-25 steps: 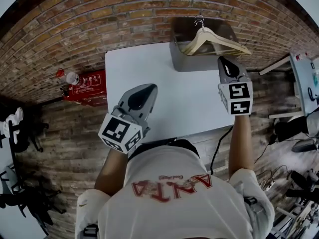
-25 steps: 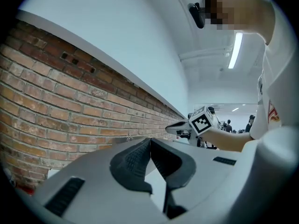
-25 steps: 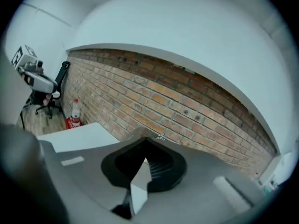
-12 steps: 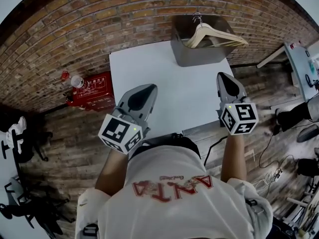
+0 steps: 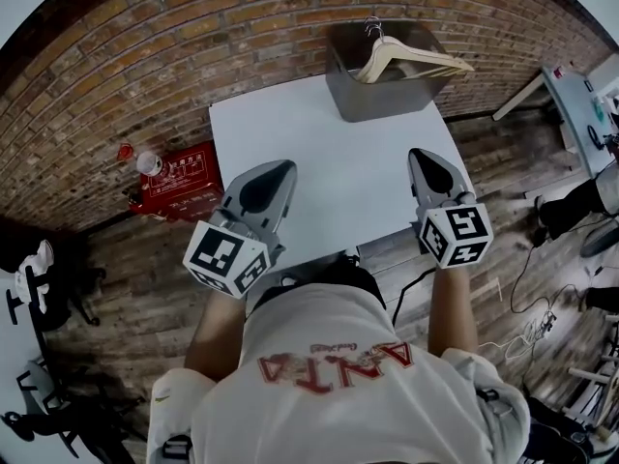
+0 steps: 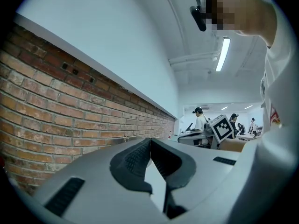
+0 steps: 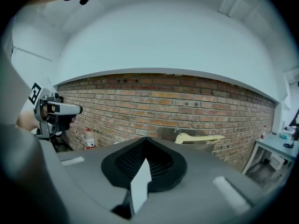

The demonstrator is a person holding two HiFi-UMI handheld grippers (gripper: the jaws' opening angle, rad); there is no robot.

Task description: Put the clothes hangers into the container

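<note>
- The white table (image 5: 329,172) stood against a brick wall (image 5: 193,56); its top was plain and bare apart from one thing at its far right corner.
- At that corner sat the grey container (image 5: 382,100), with the pale wooden clothes hangers (image 5: 411,58) already in it, metal hooks up and their arms reaching out past the rim on the side away from the table's centre.
- The left gripper (image 5: 280,167) hung over the table's near left edge, its jaws pressed together with nothing between them.
- The right gripper (image 5: 418,153) hung over the table's near right edge, well short of the container, its jaws likewise closed on nothing.
- Left of the table, on the dark wooden floor (image 5: 126,288), lay a red box (image 5: 179,177) with a small bottle (image 5: 145,162) just beside it.
- Right of the table stood a pale second table (image 5: 580,104), with cables (image 5: 527,332) trailing over the floor nearer the person.
- Above the brick, the wall was painted white; the left gripper view showed a ceiling strip light (image 6: 223,54) and people (image 6: 201,120) in the room beyond the table.
</note>
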